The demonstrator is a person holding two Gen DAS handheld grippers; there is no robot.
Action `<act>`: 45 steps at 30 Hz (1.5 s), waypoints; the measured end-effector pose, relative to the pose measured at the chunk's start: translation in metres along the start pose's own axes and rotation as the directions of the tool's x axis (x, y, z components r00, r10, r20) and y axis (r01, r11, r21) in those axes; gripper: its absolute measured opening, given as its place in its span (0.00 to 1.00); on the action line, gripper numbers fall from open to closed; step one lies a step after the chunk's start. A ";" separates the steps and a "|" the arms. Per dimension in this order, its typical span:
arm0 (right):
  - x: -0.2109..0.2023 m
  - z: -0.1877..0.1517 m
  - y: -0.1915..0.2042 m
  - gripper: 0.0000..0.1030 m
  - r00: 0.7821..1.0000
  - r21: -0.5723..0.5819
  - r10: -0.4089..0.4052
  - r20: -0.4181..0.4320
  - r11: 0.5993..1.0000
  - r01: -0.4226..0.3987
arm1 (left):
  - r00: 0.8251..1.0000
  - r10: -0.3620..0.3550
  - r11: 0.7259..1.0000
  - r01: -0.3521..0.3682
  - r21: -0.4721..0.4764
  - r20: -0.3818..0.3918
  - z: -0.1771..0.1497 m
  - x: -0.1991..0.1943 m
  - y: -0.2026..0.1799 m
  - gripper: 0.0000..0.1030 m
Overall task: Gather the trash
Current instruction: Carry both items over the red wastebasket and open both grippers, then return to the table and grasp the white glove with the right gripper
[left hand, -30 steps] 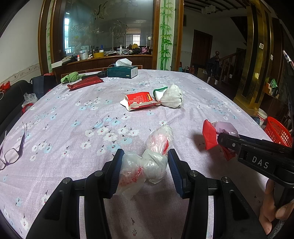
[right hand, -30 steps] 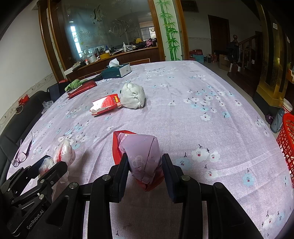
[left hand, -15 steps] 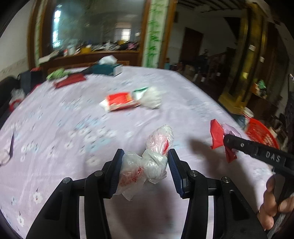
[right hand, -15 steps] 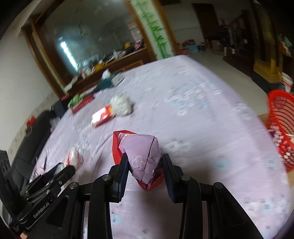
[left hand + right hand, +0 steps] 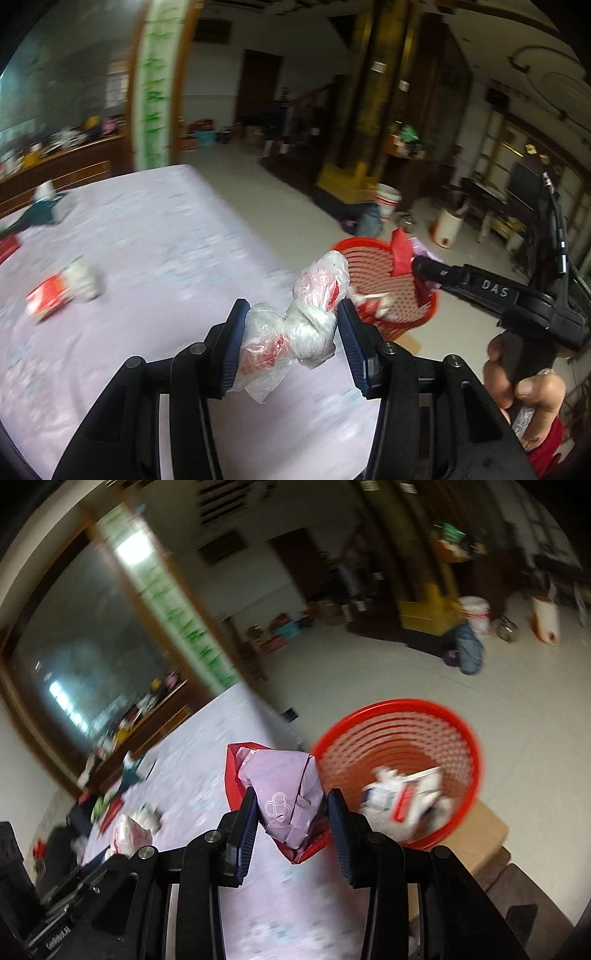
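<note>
Our left claw (image 5: 290, 334) is clenched on a knotted clear plastic bag (image 5: 295, 325) with red scraps inside, low in the centre of the left wrist frame above the lilac desk (image 5: 147, 240). Our right claw (image 5: 291, 821) grips a crumpled lilac-and-red paper bag (image 5: 284, 794), centre frame, just left of the red mesh basket (image 5: 399, 709), which holds white and red litter. A red packet (image 5: 50, 295) lies at the left edge.

Clear bag (image 5: 295, 332) w/ red print betw. left jaws; lilac paper (image 5: 288, 797) w/ white logo on red backing betw. right jaws. Red mesh basket (image 5: 461, 738) beyond. Lilac cloth (image 5: 147, 240) below.
</note>
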State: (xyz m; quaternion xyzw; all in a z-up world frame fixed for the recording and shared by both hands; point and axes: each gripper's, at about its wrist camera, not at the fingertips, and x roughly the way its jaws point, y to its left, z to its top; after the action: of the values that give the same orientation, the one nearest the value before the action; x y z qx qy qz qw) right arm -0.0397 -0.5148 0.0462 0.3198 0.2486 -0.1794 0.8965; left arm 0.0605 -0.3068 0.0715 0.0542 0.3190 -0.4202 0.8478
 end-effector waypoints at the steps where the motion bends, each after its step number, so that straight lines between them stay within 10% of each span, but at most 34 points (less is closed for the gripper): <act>1: 0.000 0.007 -0.010 0.40 1.000 0.015 -0.012 0.006 1.000 0.012 | 1.000 -0.017 1.000 0.017 0.005 -0.009 0.004 0.010 -0.009 0.46; 10: 0.018 0.047 -0.070 0.42 0.998 0.141 -0.066 0.011 0.988 0.064 | 0.992 -0.101 0.994 0.104 0.033 -0.076 0.036 0.107 -0.085 0.46; 17: 0.029 0.058 -0.084 0.53 0.996 0.155 -0.085 0.010 0.984 0.083 | 0.987 -0.115 0.993 0.116 -0.005 -0.108 0.041 0.133 -0.088 0.65; 25: 0.024 0.034 -0.055 0.54 1.000 0.103 -0.027 -0.011 0.994 0.028 | 0.992 -0.074 0.997 0.073 -0.007 -0.107 0.015 0.087 -0.045 0.66; 36: 0.060 -0.032 0.080 0.54 0.966 -0.121 0.136 -0.221 0.979 -0.165 | 0.990 0.113 0.989 -0.121 -0.090 -0.083 -0.048 -0.016 0.072 0.66; 45: 0.092 -0.066 0.200 0.67 0.922 -0.281 0.175 -0.346 0.918 -0.280 | 0.948 0.316 0.911 -0.317 -0.264 -0.046 -0.086 -0.107 0.190 0.67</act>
State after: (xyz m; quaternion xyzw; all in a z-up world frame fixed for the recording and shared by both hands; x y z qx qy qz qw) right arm 0.1091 -0.3396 0.0473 0.2189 0.3746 0.0238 0.9006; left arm 0.1129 -0.0818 0.0325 -0.0097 0.3607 -0.2304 0.9037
